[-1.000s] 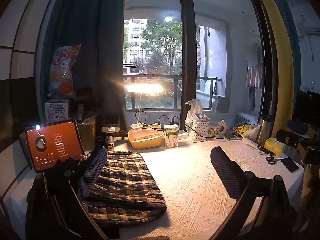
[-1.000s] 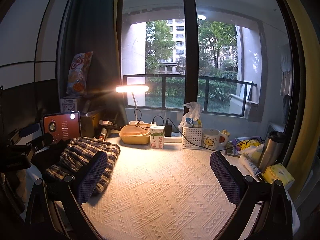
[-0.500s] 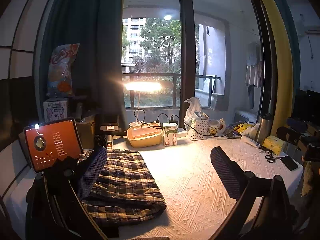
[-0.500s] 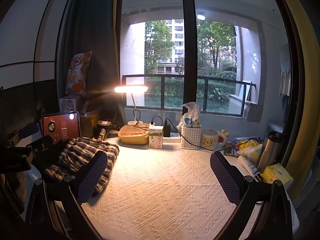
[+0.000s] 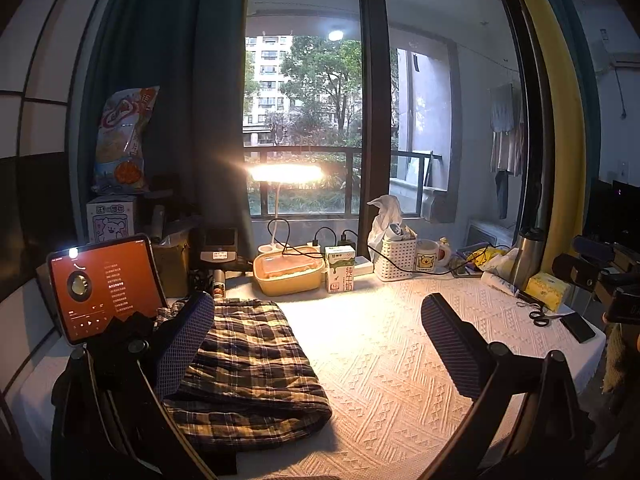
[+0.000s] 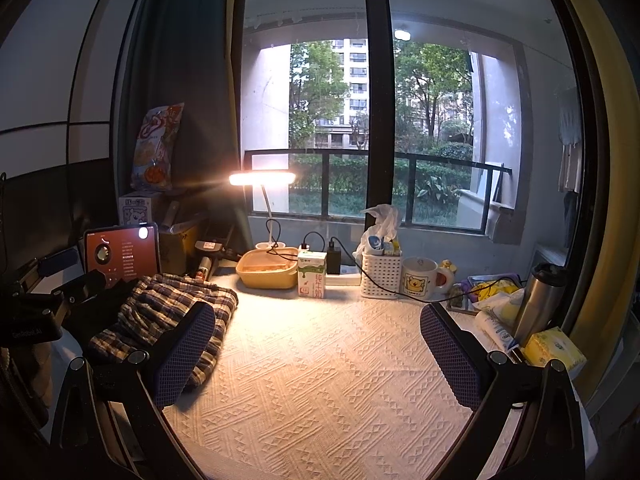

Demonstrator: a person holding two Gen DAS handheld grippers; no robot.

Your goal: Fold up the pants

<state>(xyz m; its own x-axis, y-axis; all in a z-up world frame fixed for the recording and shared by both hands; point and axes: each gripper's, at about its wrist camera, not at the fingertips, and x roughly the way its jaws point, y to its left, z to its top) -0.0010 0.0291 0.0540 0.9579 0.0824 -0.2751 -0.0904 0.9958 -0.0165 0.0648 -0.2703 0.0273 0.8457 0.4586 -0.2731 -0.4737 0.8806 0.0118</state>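
Blue mesh pads line both claws, and both stand spread wide with nothing between them. Midway between the left claw's (image 5: 316,344) fingers lies bare tablecloth (image 5: 380,360); its left finger (image 5: 180,344) hangs over the near left part of the table, above the edge of the plaid pants (image 5: 252,360). Whether that pad touches the cloth I cannot tell. The right claw (image 6: 316,356) hovers over the middle of the table, holding nothing.

Outward from there, the pants lie along the left side of the table as a thick folded bundle, rounded fold toward the near edge, far end close to the tablet (image 5: 102,286) propped at the left edge. By my reading the fold looks finished or nearly so.

Risks come from the crowding — a yellow tub (image 5: 288,274), milk carton (image 5: 340,274), white basket (image 5: 396,258) and mug (image 5: 428,256) line the far edge, with a charging cable (image 6: 360,268) trailing among them. Pushing the bundle away could nudge the tablet over or snag that cable; a careless pinch on the top layer alone would likely drag the fold open — loose flannel slides on itself.
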